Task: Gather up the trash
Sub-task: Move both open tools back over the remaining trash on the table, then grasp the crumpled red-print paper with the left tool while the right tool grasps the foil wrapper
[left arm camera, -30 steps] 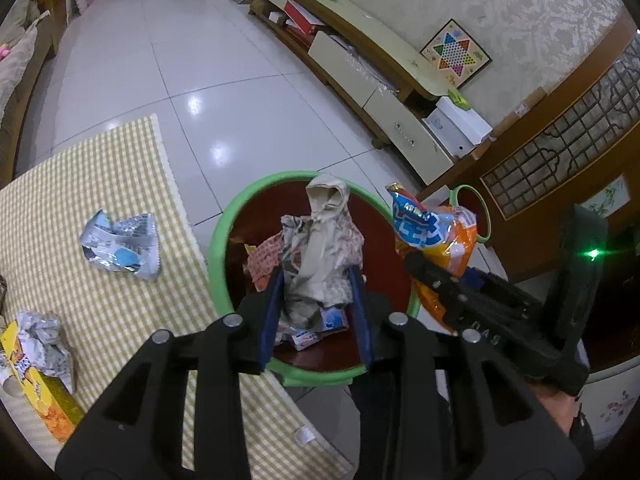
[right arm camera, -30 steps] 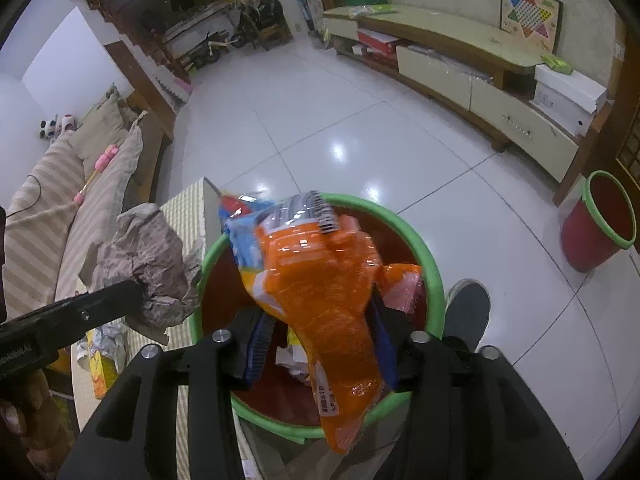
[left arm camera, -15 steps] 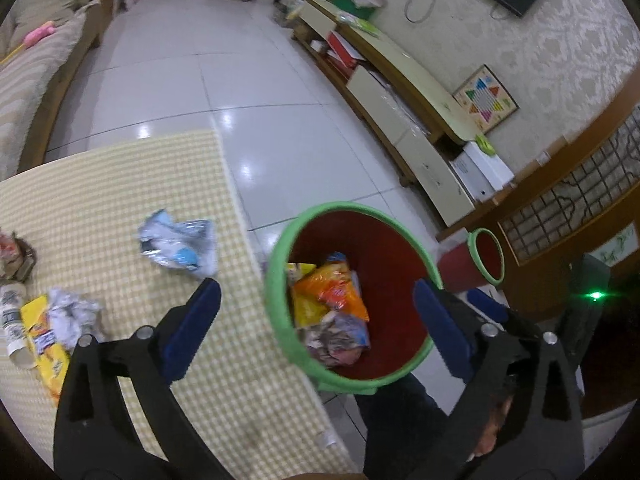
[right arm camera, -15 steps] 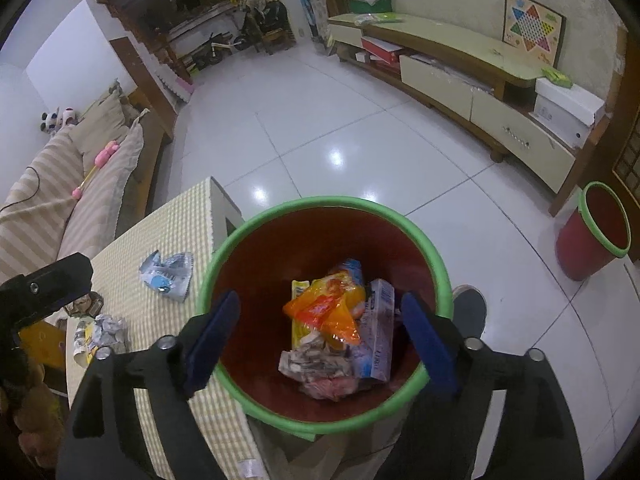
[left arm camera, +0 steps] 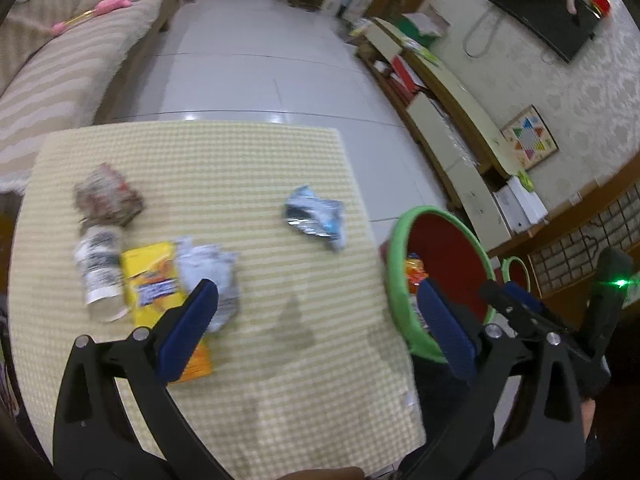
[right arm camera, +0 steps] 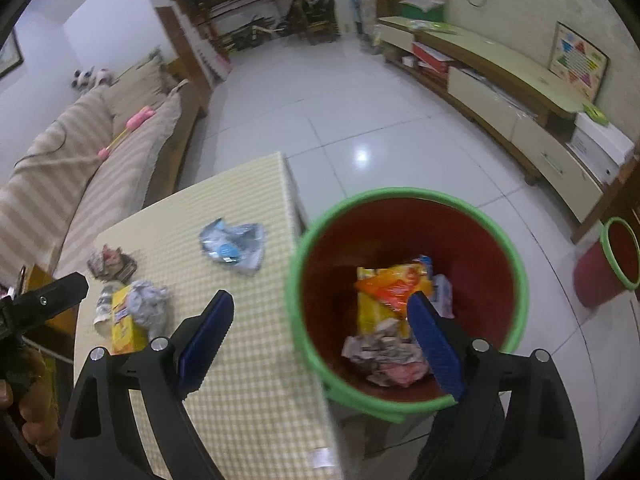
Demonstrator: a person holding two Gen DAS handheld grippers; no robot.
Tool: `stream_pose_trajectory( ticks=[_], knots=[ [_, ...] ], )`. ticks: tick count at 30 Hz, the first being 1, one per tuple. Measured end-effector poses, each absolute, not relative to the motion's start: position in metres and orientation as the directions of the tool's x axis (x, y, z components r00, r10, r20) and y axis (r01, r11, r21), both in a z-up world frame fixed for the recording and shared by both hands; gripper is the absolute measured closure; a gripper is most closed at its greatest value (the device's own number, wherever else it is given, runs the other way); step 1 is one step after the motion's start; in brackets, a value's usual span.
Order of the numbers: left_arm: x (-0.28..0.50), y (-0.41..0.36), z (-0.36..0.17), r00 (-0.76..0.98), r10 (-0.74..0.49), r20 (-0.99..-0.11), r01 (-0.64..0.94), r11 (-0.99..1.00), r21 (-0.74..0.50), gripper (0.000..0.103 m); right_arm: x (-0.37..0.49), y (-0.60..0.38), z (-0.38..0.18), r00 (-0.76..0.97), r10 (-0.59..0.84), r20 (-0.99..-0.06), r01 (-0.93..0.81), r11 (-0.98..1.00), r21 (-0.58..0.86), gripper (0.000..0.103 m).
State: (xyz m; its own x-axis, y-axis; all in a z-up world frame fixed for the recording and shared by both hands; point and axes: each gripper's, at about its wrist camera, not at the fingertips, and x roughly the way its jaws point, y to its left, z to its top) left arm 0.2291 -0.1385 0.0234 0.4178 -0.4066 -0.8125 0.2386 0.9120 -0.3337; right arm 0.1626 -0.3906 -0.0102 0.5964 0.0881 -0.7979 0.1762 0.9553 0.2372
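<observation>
Orange wrapper (right arm camera: pixel 394 286) and crumpled paper (right arm camera: pixel 380 354), held a second ago, now lie inside the green-rimmed bin (right arm camera: pixel 404 194), so that delivery looks done. Both the left gripper (left arm camera: pixel 316 320) and right gripper (right arm camera: pixel 320 328) hang wide open and empty, swung back toward the checked table (left arm camera: pixel 240 152). There the silver wrapper (left arm camera: pixel 316 220), yellow box (left arm camera: pixel 160 284), white paper ball (left arm camera: pixel 208 276) and bottle (left arm camera: pixel 100 276) still wait.

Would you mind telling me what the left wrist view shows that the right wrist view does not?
Only the left wrist view shows the wall-mounted TV. Only the right wrist view shows the crumpled paper at the bottom of the green-rimmed bin. Both show the checked tablecloth, the silver-blue wrapper, the yellow box and open tongs.
</observation>
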Motion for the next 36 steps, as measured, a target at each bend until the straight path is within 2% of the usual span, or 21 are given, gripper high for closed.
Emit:
stream_pose_trajectory(
  ticks=[18,28,36],
  knots=[
    [0.229,-0.001,0.023,0.498,-0.287,-0.818,0.05,0.951,-0.304,0.006,0.215,-0.269,-0.009,0.57,0.151,-0.807,-0.011,0.984,0.176,0.018],
    [0.253,0.022,0.004,0.477,-0.27,-0.837,0.025,0.956,-0.294,0.006,0.237,-0.252,-0.025,0.543,0.135,-0.829,-0.031,0.99,0.14,0.018],
    [0.284,0.005,-0.012,0.459,-0.217,-0.862,0.068,0.976,-0.209,0.006,0.264,-0.255,-0.049,0.523,0.092,-0.847,-0.027,0.995,0.091,0.018]
  ],
)
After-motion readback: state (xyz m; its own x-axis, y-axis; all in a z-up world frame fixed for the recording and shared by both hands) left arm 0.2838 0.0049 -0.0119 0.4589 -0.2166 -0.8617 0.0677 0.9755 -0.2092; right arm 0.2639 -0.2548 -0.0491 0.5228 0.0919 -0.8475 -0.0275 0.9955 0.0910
